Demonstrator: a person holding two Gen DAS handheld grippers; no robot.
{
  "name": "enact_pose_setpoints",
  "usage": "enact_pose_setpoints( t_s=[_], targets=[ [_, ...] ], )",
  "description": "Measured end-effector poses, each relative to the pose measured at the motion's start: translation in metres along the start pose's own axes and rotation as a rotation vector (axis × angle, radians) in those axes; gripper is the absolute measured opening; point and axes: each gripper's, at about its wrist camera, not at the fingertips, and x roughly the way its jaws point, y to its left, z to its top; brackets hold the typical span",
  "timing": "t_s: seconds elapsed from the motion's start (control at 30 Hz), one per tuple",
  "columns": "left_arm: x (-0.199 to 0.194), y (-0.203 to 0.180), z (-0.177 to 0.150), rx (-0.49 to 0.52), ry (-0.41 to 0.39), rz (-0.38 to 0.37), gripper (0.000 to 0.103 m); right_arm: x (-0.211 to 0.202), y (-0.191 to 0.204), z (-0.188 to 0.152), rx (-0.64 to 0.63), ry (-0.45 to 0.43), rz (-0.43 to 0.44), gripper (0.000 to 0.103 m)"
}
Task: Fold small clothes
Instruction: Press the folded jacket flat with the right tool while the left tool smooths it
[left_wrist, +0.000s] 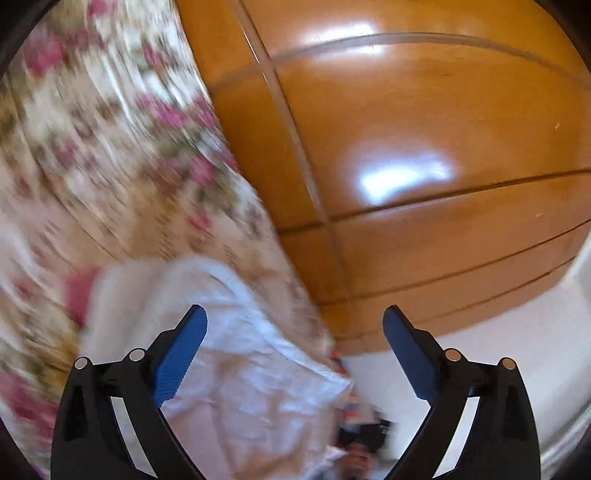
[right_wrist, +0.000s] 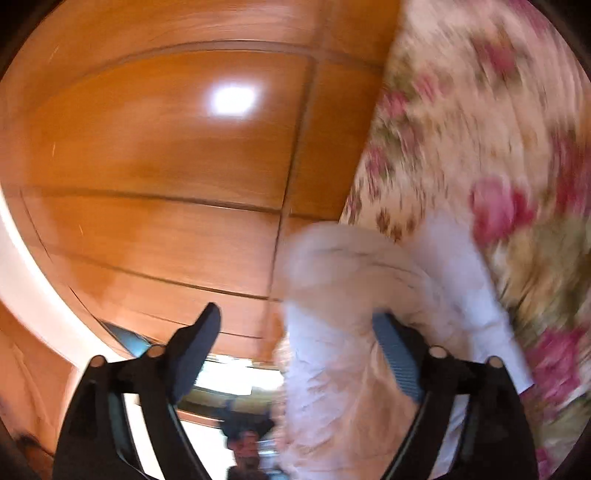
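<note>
The left claw (left_wrist: 294, 332) is gaping open with a blurred white garment (left_wrist: 236, 369) lying beneath its left finger; the right claw (right_wrist: 295, 332), also open, is showing the garment under its right finger, on a floral cloth (right_wrist: 498, 147).

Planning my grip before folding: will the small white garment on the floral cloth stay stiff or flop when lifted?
The small white crumpled garment probably flops: it shows soft creases and drapes over the floral cloth. It looks thin, so likely light. Both views are blurred.

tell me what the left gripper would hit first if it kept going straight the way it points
Probably the glossy wooden panel. The left gripper is open and empty, with the panel straight ahead. The white cloth lies low and to the left. Blur and fisheye make depth unclear.
</note>
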Motion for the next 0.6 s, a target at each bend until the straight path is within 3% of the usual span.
enact_pose_setpoints(
  t_s=[0.1, 0.23, 0.33, 0.43, 0.5, 0.53, 0.6],
  targets=[
    [0.003, -0.001, -0.007, 0.116, 0.033, 0.187, 0.095, -0.011, 0.018, 0.004, -0.145, -0.036, -0.149, 0.090],
    [0.023, 0.000, -0.023, 0.224, 0.087, 0.274, 0.095, 0.021, 0.044, -0.004, -0.410, 0.055, -0.446, 0.087],
    [0.042, -0.007, -0.033, 0.301, 0.137, 0.313, 0.095, 0.061, 0.070, -0.022, -0.629, 0.135, -0.560, 0.084],
    [0.053, -0.026, -0.045, 0.447, 0.138, 0.370, 0.095, 0.092, 0.088, -0.042, -0.827, 0.198, -0.638, 0.084],
    [0.063, -0.038, -0.050, 0.567, 0.145, 0.437, 0.095, 0.111, 0.084, -0.051, -0.889, 0.248, -0.703, 0.084],
    [0.068, -0.040, -0.052, 0.615, 0.141, 0.506, 0.095, 0.122, 0.078, -0.052, -0.898, 0.269, -0.740, 0.084],
    [0.076, -0.031, -0.051, 0.599, 0.161, 0.551, 0.095, 0.134, 0.065, -0.051, -0.892, 0.281, -0.776, 0.073]
  ],
)
